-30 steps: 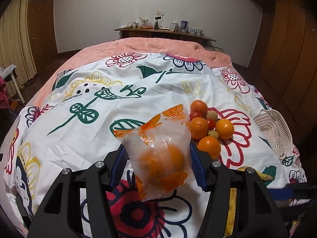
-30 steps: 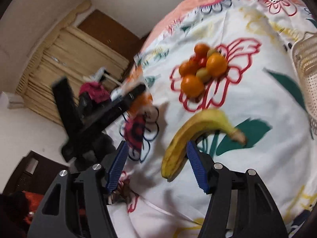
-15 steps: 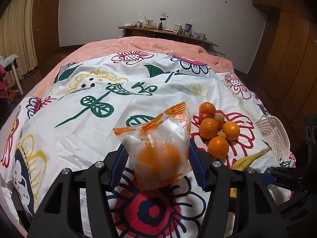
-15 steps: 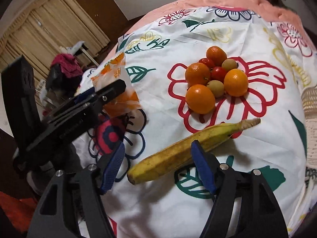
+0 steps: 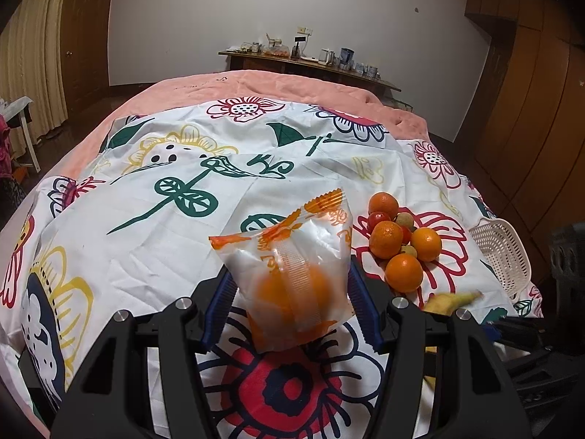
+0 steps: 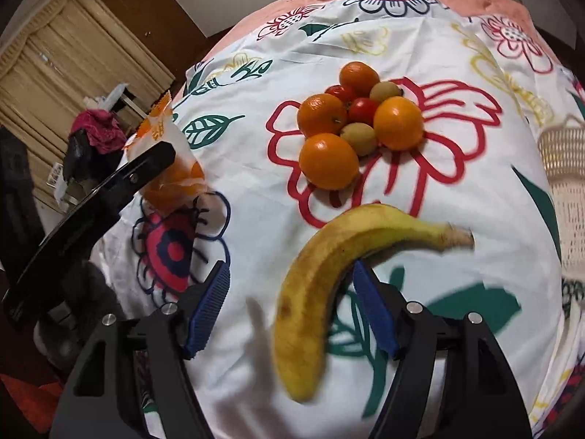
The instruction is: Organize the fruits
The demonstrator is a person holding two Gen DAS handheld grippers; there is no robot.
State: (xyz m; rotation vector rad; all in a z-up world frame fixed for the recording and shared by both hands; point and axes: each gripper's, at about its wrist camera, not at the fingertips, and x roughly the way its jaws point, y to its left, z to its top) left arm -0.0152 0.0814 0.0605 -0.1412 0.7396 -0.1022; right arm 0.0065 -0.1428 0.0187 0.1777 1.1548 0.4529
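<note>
My left gripper point(image 5: 289, 292) is shut on a clear packet with orange print point(image 5: 292, 267) that holds orange fruit, just above the flowered bedsheet point(image 5: 164, 241). The packet point(image 6: 164, 168) and the left gripper's black finger point(image 6: 109, 190) also show at the left of the right wrist view. My right gripper point(image 6: 290, 274) stands open around a yellow banana point(image 6: 314, 292) lying on the sheet; the left pad is clear of it, the right pad close beside it. A pile of oranges, small red and pale fruits point(image 6: 358, 124) lies beyond. The pile point(image 5: 398, 241) sits right of the packet.
A white plastic basket point(image 5: 501, 252) lies at the bed's right edge, also seen as the basket point(image 6: 563, 168) in the right wrist view. A sideboard with jars and cups point(image 5: 310, 58) stands at the far wall. Wooden wardrobes line the right side.
The right jaws have widened and the banana has slipped from across them to lie curved on the sheet, stem to the right. The left gripper still holds the packet, almost unmoved.
</note>
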